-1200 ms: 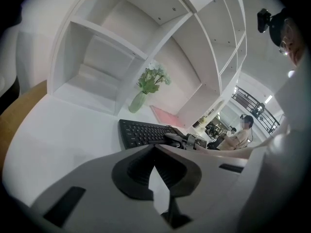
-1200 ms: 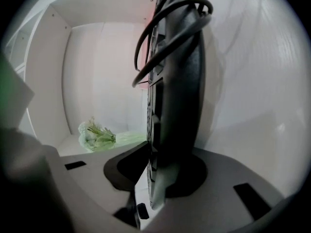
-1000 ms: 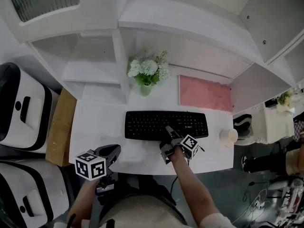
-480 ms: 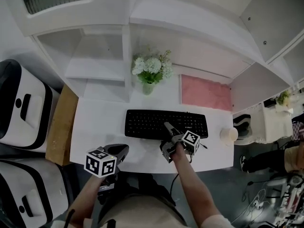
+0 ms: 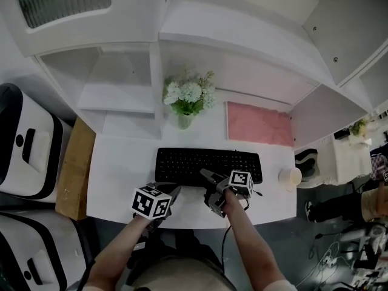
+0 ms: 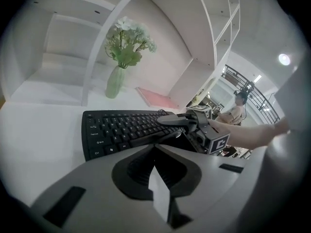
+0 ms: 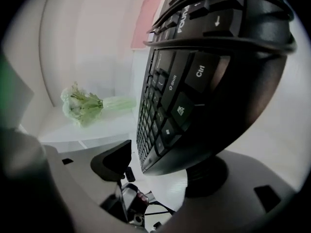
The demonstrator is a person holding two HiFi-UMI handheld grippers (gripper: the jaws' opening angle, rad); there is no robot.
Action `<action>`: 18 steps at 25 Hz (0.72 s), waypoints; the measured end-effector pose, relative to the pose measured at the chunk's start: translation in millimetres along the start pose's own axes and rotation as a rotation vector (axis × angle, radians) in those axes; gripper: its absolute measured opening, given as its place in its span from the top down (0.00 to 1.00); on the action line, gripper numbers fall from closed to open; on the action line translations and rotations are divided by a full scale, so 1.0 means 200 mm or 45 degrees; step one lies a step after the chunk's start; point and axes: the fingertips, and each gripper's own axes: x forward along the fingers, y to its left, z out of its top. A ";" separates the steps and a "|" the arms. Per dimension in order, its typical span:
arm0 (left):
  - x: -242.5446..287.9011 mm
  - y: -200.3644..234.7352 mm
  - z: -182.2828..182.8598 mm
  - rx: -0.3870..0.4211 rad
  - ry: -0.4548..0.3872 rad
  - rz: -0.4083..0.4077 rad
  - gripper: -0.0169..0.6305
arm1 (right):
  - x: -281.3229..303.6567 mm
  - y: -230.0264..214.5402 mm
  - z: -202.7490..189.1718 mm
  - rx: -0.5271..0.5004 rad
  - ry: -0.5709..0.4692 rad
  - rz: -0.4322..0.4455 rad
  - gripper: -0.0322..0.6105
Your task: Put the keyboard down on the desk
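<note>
1. Keyboard (image 5: pixel 209 164) lies flat on our white desk (image 5: pixel 121 168).
2. Our right gripper (image 5: pixel 207 187) is at the keyboard's front edge. Its jaws have just been opening. They are wide apart now, with that edge between them but not squeezed.
3. Our left gripper (image 5: pixel 174 191) is near the front edge too. Its jaws are pressed together on nothing.
4. Behind the keyboard we see a vase of flowers (image 5: pixel 188 99) and a pink mat (image 5: pixel 259 124).
5. A white cup (image 5: pixel 290 176) stands to the right.

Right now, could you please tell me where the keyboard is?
In the head view the keyboard lies on the desk, in front of the flower vase and pink mat, with the white cup off its right end.
</note>
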 end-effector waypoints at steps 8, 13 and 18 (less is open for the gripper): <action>0.03 0.06 -0.03 -0.009 0.022 0.044 0.95 | -0.03 0.00 -0.05 0.038 0.039 -0.067 0.45; -0.04 0.07 0.00 -0.028 -0.025 0.041 0.95 | -0.07 -0.02 -0.11 0.042 0.044 -0.060 0.44; -0.13 0.07 0.04 -0.029 -0.075 0.039 0.95 | -0.08 -0.04 -0.15 0.035 0.040 -0.050 0.43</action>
